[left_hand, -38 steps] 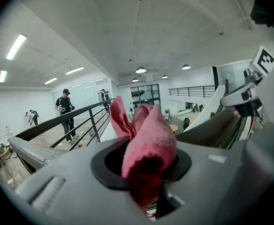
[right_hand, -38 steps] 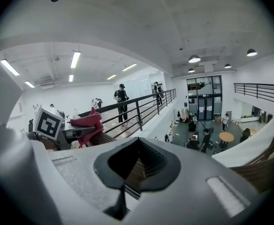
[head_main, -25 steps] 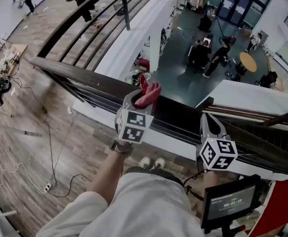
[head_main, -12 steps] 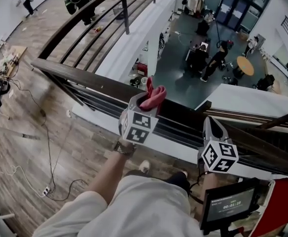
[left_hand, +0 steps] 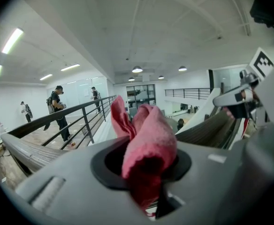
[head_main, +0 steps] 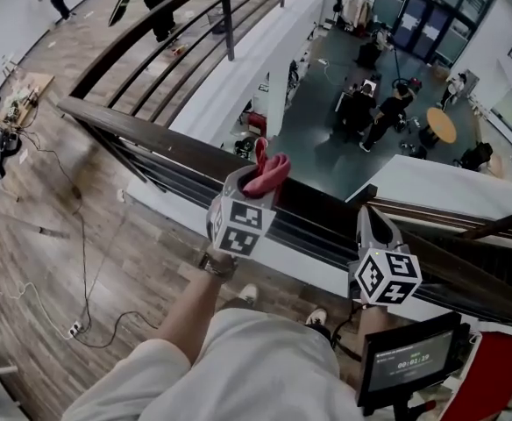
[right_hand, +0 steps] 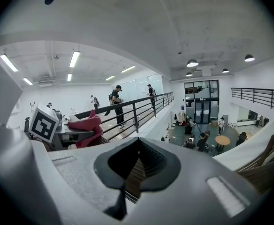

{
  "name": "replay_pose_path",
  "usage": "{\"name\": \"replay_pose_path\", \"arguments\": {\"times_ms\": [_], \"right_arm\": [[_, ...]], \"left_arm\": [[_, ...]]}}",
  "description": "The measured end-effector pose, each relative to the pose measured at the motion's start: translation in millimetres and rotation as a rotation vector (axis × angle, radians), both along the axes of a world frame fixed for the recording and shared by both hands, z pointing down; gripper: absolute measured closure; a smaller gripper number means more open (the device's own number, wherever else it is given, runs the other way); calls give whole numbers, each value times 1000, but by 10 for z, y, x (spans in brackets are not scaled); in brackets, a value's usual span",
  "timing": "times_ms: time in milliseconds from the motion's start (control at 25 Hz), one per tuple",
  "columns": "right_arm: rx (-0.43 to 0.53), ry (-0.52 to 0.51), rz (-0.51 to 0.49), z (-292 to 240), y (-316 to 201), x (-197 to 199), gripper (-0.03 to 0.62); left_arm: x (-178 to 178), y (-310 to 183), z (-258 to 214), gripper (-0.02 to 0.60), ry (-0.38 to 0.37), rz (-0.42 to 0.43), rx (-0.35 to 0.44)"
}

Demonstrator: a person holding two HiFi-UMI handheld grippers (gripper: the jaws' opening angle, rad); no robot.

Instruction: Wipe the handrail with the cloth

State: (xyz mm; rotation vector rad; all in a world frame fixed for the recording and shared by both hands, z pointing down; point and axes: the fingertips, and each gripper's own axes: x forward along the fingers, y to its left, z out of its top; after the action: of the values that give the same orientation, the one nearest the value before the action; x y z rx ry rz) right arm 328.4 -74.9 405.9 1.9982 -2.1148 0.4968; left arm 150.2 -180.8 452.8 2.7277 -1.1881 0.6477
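The dark wooden handrail [head_main: 151,139] runs from the upper left to the lower right in the head view. My left gripper [head_main: 258,175] is shut on a pink cloth [head_main: 272,170] and holds it just over the rail's top. In the left gripper view the bunched cloth [left_hand: 148,142] fills the jaws, with the handrail [left_hand: 26,150] at the left. My right gripper [head_main: 367,214] hovers over the rail further right, shut and holding nothing. The right gripper view shows the rail through its shut jaws and the cloth [right_hand: 86,124] at the left.
Beyond the rail is a drop to a lower hall with people and a round table [head_main: 440,123]. A second railing with black bars [head_main: 177,24] runs off at the upper left. A small screen on a stand [head_main: 409,358] is at my lower right. Cables [head_main: 81,261] lie on the wooden floor.
The person's feet have stepped apart and the view has shifted a little. Both grippers stay at nearly the same places over the rail, the cloth still held.
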Motion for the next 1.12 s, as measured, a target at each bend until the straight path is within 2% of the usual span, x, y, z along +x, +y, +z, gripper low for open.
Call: {"name": "replay_pose_path", "arguments": {"times_ms": [360,680,1120], "right_arm": [[11,-5,-45,42,35,118,591],[3,-17,-41,115,154,320,591],[4,-17,-58,33,269,572,591]], "left_arm": [[160,89,4,459,-3,-20,21],[192,100,20,459,-2,-62,38],[488,288,-73,459,-27,-43,30]]}}
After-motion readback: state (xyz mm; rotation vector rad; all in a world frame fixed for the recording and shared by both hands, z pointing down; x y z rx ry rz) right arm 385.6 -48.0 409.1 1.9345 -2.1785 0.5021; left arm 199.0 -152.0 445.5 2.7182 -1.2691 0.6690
